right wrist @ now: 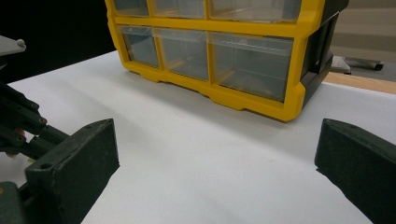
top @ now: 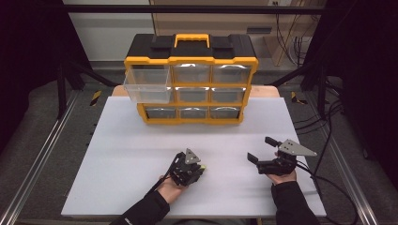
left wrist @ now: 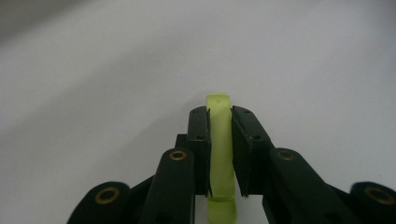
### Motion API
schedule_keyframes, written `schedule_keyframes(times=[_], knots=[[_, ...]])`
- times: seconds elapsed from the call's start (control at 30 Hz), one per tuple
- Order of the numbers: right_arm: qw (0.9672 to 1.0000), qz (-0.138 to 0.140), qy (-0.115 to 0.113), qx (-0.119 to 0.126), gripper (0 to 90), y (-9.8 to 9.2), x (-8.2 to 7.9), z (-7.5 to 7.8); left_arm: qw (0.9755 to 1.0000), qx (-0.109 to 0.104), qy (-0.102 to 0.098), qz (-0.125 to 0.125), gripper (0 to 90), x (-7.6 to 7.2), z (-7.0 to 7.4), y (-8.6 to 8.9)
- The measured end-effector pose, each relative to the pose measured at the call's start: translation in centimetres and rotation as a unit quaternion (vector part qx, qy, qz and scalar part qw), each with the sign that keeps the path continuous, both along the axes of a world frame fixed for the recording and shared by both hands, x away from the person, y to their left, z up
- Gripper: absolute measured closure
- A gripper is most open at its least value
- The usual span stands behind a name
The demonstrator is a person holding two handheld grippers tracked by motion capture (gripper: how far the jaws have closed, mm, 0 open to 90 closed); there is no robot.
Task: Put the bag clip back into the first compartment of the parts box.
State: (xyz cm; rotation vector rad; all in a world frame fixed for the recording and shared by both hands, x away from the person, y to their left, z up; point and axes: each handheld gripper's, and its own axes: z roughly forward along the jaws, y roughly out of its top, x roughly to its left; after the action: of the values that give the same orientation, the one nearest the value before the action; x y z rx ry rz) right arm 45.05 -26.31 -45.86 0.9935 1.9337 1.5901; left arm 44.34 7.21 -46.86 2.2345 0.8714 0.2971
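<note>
Near the table's front edge, the left gripper [left wrist: 219,123] clamps a thin green piece [left wrist: 219,140], apparently just grasped, so lifting it toward the pulled-out drawer [top: 148,84] likely comes next, while the right gripper [top: 263,149] waits wide open and empty.

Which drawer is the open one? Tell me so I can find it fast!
Find the yellow and black drawer box at the far end of the white table. Look at its top row, left corner: that clear drawer sticks out toward you, while the other drawers sit flush.

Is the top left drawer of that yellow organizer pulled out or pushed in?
Pulled out. In the high view the clear top left drawer juts forward past the yellow frame of the organizer, while the other drawers sit flush. It looks empty.
</note>
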Motion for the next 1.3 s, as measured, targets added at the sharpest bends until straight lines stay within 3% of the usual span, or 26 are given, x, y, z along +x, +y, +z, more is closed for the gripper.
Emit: schedule_keyframes(times=[0.57, 1.3], knots=[[1.0, 0.001, 0.0, 0.001, 0.2, 0.0, 0.0, 0.0, 0.9995, -0.026, -0.016, 0.002, 77.4, 0.1, 2.2, 1.7], [1.0, -0.001, 0.0, 0.001, 0.2, -0.1, 0.0, 0.0, 0.9966, -0.064, -0.047, 0.023, 77.5, 0.3, 5.7, 5.0]])
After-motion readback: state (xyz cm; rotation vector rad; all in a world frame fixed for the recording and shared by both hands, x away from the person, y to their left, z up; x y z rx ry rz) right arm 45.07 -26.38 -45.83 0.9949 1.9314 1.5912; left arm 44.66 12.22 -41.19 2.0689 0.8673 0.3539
